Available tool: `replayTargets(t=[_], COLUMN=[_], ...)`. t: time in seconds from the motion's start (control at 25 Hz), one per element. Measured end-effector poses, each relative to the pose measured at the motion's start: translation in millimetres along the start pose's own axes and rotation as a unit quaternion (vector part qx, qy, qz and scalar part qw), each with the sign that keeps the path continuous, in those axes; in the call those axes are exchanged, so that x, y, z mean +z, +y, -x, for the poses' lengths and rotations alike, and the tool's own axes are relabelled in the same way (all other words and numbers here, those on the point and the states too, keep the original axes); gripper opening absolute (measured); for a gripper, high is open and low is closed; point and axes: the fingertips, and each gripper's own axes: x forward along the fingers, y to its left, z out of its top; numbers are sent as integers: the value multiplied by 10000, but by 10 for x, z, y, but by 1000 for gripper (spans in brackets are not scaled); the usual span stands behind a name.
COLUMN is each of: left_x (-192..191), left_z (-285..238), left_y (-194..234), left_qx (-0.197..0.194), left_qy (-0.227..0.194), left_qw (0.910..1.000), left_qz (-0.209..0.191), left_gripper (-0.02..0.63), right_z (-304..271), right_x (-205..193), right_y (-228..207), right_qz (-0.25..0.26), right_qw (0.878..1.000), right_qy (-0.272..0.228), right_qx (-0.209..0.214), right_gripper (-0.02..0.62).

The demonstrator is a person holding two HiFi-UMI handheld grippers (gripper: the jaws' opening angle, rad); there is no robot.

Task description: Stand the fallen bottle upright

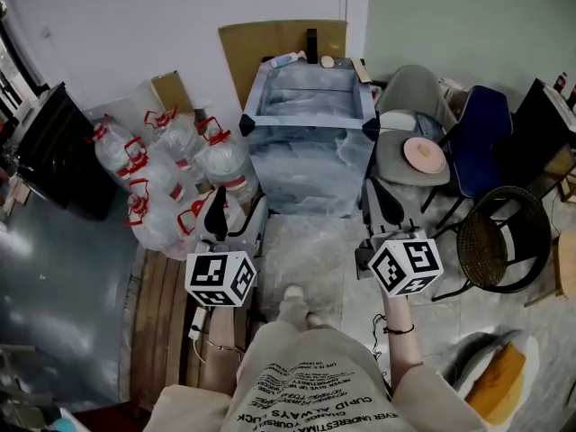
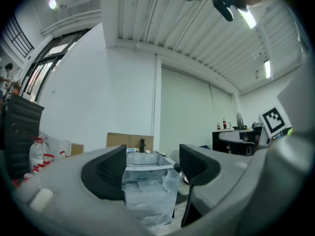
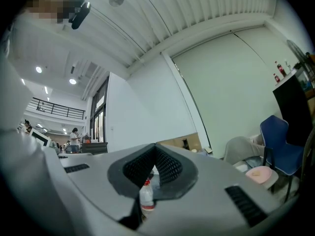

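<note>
A small clear bottle [image 1: 288, 58] lies on its side at the far end of the plastic-wrapped table [image 1: 310, 165], next to a dark upright object. In the left gripper view the bottle [image 2: 132, 150] is a small shape on the far tabletop. My left gripper [image 1: 229, 219] is level before the table's near end, and its jaws [image 2: 152, 168] stand open around nothing. My right gripper [image 1: 382, 207] sits at the table's near right corner, its jaw tips [image 3: 156, 151] shut together. A red-banded bottle [image 3: 146, 196] shows through the gap under them; I cannot tell whether it is touched.
Several large water jugs [image 1: 171, 165] with red handles crowd the floor left of the table. On the right are a grey chair holding a pink dish [image 1: 423, 154], a blue chair [image 1: 481, 133] and a wicker chair [image 1: 504, 237]. Cardboard [image 1: 261, 48] leans on the wall behind.
</note>
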Motion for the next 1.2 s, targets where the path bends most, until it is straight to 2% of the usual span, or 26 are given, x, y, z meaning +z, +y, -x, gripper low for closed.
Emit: replayTargets(t=[0.36,0.6,0.88,1.2], left_x=[-74,-177,-243,-222], left_z=[-226,-507,-1006,-1579], left_y=[23,118,399,889], left_qx=[7,-13,40,101], left_qy=[98,158,158,130], left_qw=[10000,9999,9998,9997], left_qz=[-15,40,129,183], left_gripper=[325,325,325,325], right_z=[-87,-344,-946,-1901], right_x=[-86,-170,-247,-168], right_y=[-209,-322,-459,-480], right_qz=[-136,-154,-114,-30], right_qw=[9998,9995,9995,9996], right_qy=[95,198,274,203], right_qx=[-130,-175,-48,196], right_gripper=[3,3,3,3])
